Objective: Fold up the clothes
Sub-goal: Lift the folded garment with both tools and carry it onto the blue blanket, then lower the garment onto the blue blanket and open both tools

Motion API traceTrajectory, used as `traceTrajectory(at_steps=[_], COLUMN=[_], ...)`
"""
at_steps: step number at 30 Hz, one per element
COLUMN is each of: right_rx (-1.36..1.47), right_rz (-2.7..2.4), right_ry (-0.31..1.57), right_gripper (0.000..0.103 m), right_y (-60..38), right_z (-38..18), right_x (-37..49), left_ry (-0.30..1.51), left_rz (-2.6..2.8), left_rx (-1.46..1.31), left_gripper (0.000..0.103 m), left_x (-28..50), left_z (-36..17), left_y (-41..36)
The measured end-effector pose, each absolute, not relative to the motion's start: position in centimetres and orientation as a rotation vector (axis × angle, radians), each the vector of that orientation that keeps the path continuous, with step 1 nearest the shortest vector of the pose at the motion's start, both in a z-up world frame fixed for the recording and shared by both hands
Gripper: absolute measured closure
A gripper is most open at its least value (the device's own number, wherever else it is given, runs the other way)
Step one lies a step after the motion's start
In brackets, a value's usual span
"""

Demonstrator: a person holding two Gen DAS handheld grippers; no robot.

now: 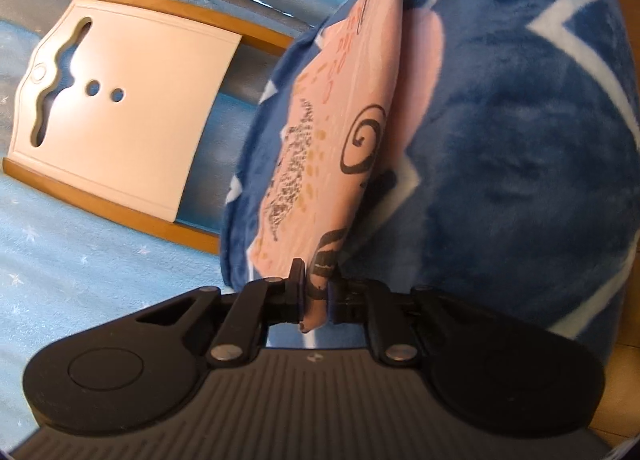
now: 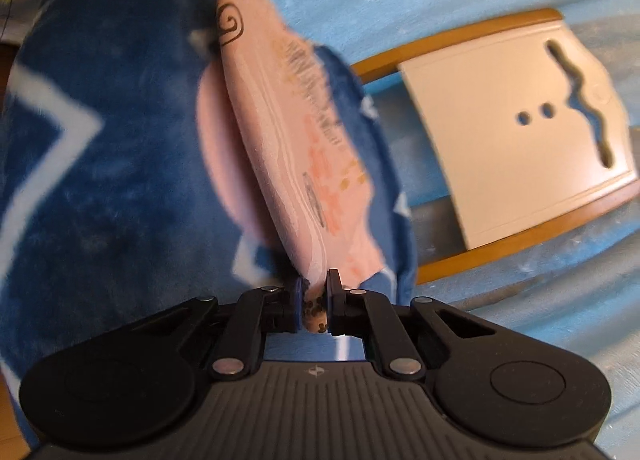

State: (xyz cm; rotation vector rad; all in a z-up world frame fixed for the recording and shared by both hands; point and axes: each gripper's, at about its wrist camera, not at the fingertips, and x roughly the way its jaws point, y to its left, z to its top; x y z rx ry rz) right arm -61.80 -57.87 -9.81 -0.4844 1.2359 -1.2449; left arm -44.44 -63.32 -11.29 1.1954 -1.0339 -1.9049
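Light blue star-print sheet [image 1: 72, 260] underlies scene; dark blue fleece blanket [image 1: 520, 163] spread on it. White board [image 1: 120, 107] on wooden frame beside blanket. Pink printed garment [image 1: 340, 111] stretched taut above blanket, doubled once; further folds judged outstanding. Left gripper [image 1: 316, 296] and right gripper [image 2: 314, 302] each clamped on opposite garment ends.

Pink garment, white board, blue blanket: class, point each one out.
pink garment [image 1: 344, 107], left wrist view, printed face.
white board [image 2: 500, 131], right wrist view, flat middle.
blue blanket [image 1: 520, 179], left wrist view, dark plush area.
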Motion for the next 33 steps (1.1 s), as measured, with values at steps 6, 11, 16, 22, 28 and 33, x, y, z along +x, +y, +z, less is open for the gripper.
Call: traceTrajectory(at_steps=[6,11,16,22,28,33], right_rx=[-0.495,-0.484,-0.463,-0.416,-0.320,-0.133], right_rz=[-1.182,-1.213,-1.228,-1.239,-1.287,-1.391], right_ry=[1.312,1.306,1.297,1.289,1.254,1.052], right_gripper=[0.094,0.081,0.084,0.090,0.095,0.092], right_y=[-56.5,-56.0,-55.4,-54.9,-54.0,-53.0], right_z=[-12.0,-11.1,-10.8,-10.9,-9.7,-6.5], right_x=[-60.8,-60.7,-60.4,-60.0,-60.9,-62.1], left_ry=[-1.030,-1.000,-1.062,-0.974,-0.867,-0.603], left_rz=[-1.905,-1.898,-1.892,-1.915,-1.920,-1.976], left_rx=[1.202,1.176,1.147,1.215,1.198,1.029], left_gripper=[0.094,0.088,0.087,0.092,0.089,0.088], left_x=[-43.9,-43.0,-42.0,-41.8,-40.4,-39.5], left_z=[-12.3,-11.8,-12.0,-12.1,-10.6,-7.1], left_y=[-62.9,-61.9,-59.9,-60.6,-60.5,-61.3])
